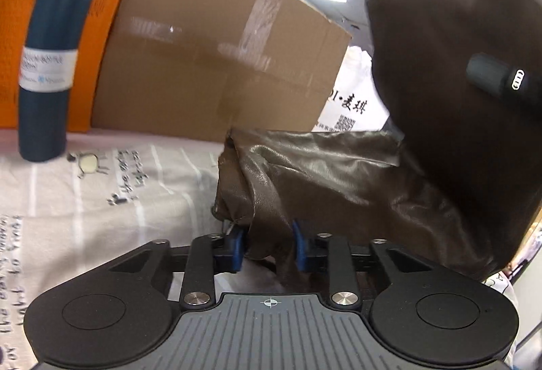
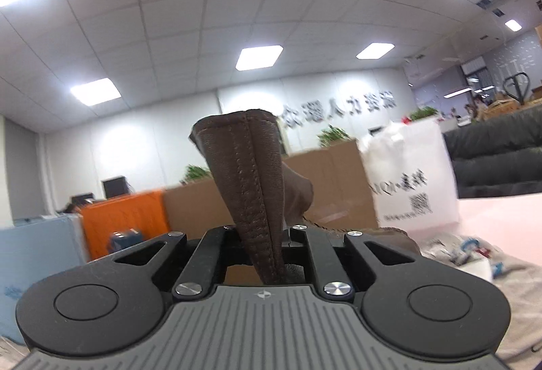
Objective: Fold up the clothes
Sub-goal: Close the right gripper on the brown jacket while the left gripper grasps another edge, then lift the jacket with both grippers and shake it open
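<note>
Left claw [image 1: 267,246]: blue pads pinching a fold of brown garment [image 1: 321,180], lifted over a printed cloth [image 1: 101,197]. Flask [image 1: 50,55] at 10 o'clock; box [image 1: 216,58] at 12. Right claw [image 2: 262,244]: clamped on the garment's stitched seam [image 2: 247,180], tilted up toward ceiling panels [image 2: 259,57]; bag [image 2: 411,177] at 2 o'clock.

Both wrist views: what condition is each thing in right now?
Left hand-held gripper: shut on brown garment.
Right hand-held gripper: shut on the garment's stitched edge.
Brown garment: partly lifted, crumpled, not yet folded.
Blue flask: upright, capped.
Cardboard box: taped shut.
White bag: standing upright.
</note>
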The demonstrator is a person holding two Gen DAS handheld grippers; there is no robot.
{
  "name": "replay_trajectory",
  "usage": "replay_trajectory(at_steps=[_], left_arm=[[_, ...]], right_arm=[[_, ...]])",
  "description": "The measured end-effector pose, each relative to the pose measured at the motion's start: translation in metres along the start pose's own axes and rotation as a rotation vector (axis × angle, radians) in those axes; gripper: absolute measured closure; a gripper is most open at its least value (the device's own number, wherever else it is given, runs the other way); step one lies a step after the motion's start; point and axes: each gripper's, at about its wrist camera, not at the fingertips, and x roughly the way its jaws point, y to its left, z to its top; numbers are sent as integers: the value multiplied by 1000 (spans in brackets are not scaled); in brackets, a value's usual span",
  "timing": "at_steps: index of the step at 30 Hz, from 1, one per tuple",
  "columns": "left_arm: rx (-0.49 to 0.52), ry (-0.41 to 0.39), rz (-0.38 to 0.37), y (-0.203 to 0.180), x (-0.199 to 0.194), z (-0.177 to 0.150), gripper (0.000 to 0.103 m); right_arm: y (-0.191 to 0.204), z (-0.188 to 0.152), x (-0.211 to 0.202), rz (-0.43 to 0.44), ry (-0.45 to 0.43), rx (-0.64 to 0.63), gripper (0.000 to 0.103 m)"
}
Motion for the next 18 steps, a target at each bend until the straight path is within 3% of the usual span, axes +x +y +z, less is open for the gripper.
replay_trajectory(at_steps=[6,13,18], left_arm=[[-10,-78,-6,8,-40,8,83],[-46,-128,-44,45,-130,16,83],[-66,-158,7,82,-212,-2,83]], right_arm=[[51,33,-17,164,-82,34,98],[112,62,-33,347,-147,94,98],[163,53,-32,487,-95,187,98]])
